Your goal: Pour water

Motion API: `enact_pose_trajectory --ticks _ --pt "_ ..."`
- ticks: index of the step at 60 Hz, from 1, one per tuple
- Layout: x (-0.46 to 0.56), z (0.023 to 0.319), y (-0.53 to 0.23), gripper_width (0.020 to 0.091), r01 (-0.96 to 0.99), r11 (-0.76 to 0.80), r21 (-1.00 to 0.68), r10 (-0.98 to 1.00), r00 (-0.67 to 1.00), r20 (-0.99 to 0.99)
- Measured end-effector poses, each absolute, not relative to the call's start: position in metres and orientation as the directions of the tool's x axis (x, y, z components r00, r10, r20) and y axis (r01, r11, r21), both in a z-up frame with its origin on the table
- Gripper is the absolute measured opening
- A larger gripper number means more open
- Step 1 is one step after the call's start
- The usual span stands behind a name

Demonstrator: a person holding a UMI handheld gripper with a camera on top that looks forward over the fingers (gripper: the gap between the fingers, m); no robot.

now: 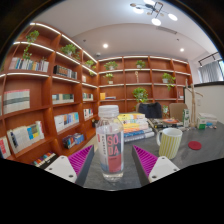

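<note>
A clear plastic bottle with a white cap and a red-and-white label stands upright on the dark table. It sits between the fingers of my gripper. The magenta pads flank it with a gap on each side, so the gripper is open. A pale ribbed cup stands on the table to the right, just beyond the right finger. The bottle's base rests on the table surface.
A small red round object lies beyond the cup. A stack of books sits behind the bottle. Wooden bookshelves line the left and back walls, and a chair stands at the table's far side.
</note>
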State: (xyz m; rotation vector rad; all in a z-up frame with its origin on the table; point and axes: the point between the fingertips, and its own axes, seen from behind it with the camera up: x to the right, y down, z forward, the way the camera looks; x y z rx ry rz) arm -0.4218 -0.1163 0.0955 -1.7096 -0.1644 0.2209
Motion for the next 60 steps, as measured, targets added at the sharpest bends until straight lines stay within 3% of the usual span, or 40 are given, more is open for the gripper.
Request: enact_pose_trajectory --ticks 7,11,13,18,26,43,51,60 --pt "-0.431 0.094 -0.095 0.0764 -0.043 -0.152 -0.987 0.236 0.969 -0.079" --pt "-0.433 0.092 -0.086 0.0671 -0.044 -0.149 -0.988 0.231 0.97 -0.078" --pt "-0.434 0.092 -0.085 0.0516 -0.035 -0.141 -0.989 0.226 0.972 -0.067" --pt "-0.433 0.093 -0.082 0.0484 0.02 -0.114 -0.993 0.219 0.976 -0.005" --pt "-0.433 0.093 -0.083 0.034 0.034 -0.094 -0.995 0.214 0.977 0.013" --pt "-0.426 0.091 -0.074 0.0338 -0.063 -0.131 -0.989 0.21 0.974 -0.09" --pt "-0.416 0.111 -0.055 0.0339 -0.378 -0.187 -0.907 0.162 0.898 -0.408" --pt "-0.392 0.147 -0.029 0.034 -0.767 -0.171 -0.619 0.132 0.604 -0.786"
